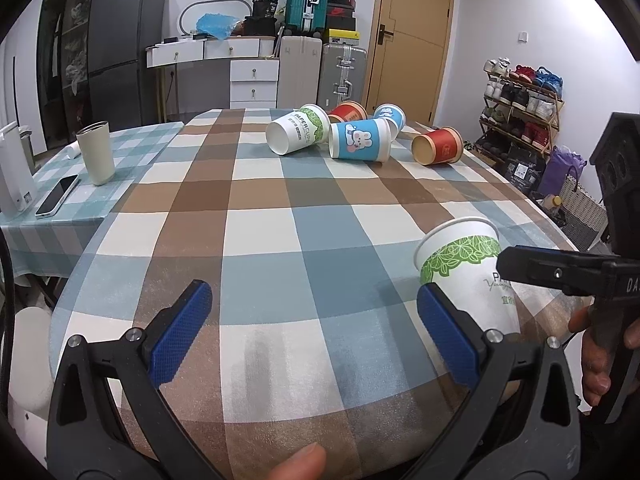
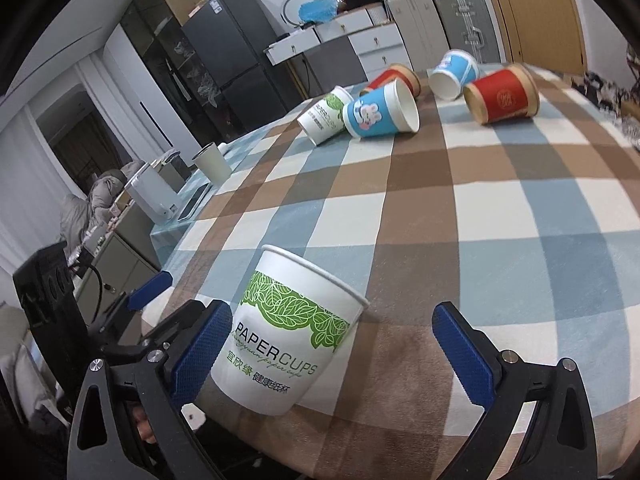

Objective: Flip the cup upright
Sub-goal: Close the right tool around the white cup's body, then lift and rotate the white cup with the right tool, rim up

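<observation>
A white paper cup with a green leaf band point(image 2: 288, 332) stands upright on the checked tablecloth near the front edge; it also shows in the left wrist view point(image 1: 468, 272). My right gripper point(image 2: 332, 344) is open, its jaws either side of the cup, the left pad close to its wall. My left gripper point(image 1: 316, 332) is open and empty, just left of the cup. Several cups lie on their sides at the far end: a white and green one point(image 1: 296, 128), a blue rabbit one point(image 1: 360, 138), a red one point(image 1: 438, 146), another blue point(image 1: 390, 116) and another red point(image 1: 348, 111).
A beige tumbler point(image 1: 96, 152), a phone point(image 1: 56, 196) and a white appliance point(image 1: 12, 172) sit on the adjoining table at the left. The table edge point(image 1: 540, 200) runs along the right, with a shoe rack point(image 1: 520, 108) and bags beyond.
</observation>
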Motion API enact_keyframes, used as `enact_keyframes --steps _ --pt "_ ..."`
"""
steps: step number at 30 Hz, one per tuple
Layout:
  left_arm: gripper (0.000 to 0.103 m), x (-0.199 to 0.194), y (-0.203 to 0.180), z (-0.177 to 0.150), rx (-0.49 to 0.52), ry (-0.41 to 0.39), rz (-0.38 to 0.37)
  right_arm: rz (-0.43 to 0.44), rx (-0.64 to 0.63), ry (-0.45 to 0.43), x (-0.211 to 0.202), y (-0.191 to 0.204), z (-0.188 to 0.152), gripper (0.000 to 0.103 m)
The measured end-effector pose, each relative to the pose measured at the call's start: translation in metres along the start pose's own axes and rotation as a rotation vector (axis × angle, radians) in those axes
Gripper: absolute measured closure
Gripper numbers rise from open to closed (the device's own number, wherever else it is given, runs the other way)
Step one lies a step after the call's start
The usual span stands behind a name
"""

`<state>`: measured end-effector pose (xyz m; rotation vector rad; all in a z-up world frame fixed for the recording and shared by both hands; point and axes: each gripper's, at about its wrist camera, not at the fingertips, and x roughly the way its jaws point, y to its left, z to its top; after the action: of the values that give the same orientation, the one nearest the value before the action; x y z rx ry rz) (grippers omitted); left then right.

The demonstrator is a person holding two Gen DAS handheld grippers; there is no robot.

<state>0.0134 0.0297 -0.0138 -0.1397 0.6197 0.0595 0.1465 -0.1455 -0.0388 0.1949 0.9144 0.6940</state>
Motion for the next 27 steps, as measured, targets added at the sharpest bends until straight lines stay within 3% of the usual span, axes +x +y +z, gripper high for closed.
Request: enact_keyframes --steps 4,14,17,21,27 --pt "0.001 0.002 0.0 -0.001 0.0 0.003 0.001 0.054 0.059 0.04 0.007 -0.003 0.004 0.003" --pt "0.001 0.003 -0.001 -0.003 0.001 0.004 0.004 0.096 0.128 0.11 0.023 -0.004 0.012 0.02" --pt "0.001 0.003 -0.002 -0.003 0.008 0.004 0.01 0.107 0.132 0.113 0.023 -0.005 0.014 0.026" --pt "0.001 0.003 -0.002 -0.003 0.008 0.004 0.009 0.142 0.15 0.117 0.021 -0.008 0.014 0.028" --pt "0.001 0.003 -0.003 -0.003 0.012 0.001 0.013 0.13 0.134 0.094 0.014 -0.008 0.013 0.03"
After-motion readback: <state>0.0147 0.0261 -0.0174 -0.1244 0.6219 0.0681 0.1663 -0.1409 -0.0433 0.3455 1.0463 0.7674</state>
